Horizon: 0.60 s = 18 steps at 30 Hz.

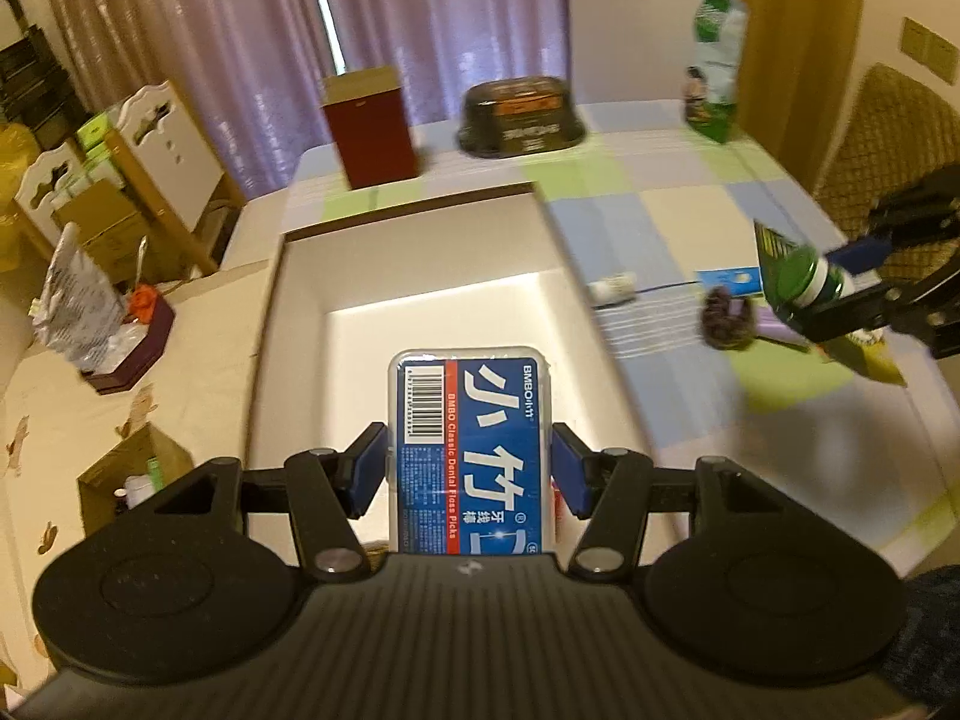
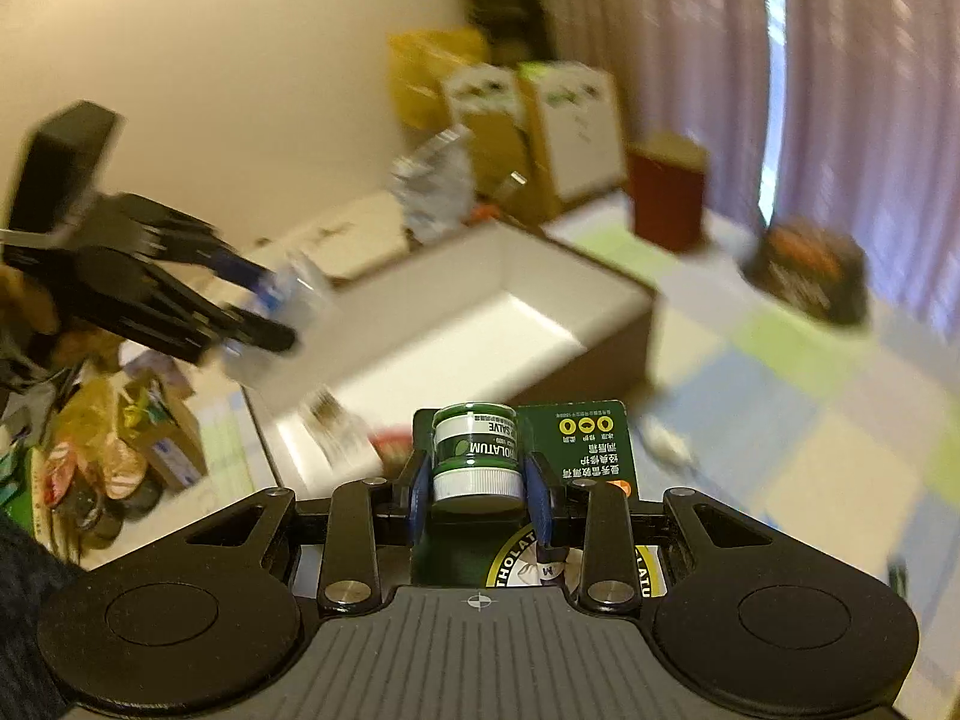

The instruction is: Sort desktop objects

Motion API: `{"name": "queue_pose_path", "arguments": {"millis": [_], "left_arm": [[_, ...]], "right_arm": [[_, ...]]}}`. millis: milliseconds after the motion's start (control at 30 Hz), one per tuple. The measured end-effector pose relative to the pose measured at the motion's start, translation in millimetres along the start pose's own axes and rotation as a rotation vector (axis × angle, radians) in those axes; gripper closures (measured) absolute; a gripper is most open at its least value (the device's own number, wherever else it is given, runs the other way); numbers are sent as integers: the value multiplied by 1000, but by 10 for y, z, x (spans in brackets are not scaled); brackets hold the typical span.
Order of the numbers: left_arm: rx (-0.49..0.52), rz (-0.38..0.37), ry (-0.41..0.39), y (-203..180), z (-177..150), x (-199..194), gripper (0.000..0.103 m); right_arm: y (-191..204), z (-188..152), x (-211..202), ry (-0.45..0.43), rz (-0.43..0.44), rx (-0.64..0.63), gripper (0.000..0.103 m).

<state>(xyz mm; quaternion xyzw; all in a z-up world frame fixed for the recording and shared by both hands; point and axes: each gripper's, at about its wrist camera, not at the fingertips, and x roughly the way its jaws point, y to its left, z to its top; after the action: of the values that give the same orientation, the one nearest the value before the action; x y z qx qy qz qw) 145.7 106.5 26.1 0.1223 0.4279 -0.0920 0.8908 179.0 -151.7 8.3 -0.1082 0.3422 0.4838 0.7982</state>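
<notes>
While over the box (image 1: 420, 276), left gripper (image 1: 468, 468) pinching floss case (image 1: 471, 450); right gripper (image 2: 480, 489) clamping salve jar (image 2: 476, 456).

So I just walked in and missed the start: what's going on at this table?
A person is sorting desk clutter with two handheld grippers. The left gripper holds a clear plastic dental floss pick box with a blue label above the open white cardboard box. The right gripper clamps a small green salve jar on its green backing card, off to the box's side over the pastel checked tablecloth. Neither item is in the box yet.
</notes>
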Motion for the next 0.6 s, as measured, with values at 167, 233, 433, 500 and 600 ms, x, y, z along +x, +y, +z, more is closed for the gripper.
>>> {"name": "queue_pose_path", "arguments": {"millis": [167, 233, 433, 500, 600], "left_arm": [[5, 6, 10, 306, 71, 132, 50], [4, 7, 14, 423, 98, 185, 50], [-52, -6, 35, 720, 142, 437, 50], [-71, -15, 44, 794, 150, 519, 50], [-73, -18, 55, 853, 142, 635, 50]], "right_arm": [[292, 491, 447, -42, 43, -137, 71], [352, 667, 681, -43, 51, -165, 71], [401, 911, 1405, -11, 59, -228, 71], [404, 922, 1621, 5, 62, -244, 71], [329, 858, 1875, 44, 61, -261, 71]]}}
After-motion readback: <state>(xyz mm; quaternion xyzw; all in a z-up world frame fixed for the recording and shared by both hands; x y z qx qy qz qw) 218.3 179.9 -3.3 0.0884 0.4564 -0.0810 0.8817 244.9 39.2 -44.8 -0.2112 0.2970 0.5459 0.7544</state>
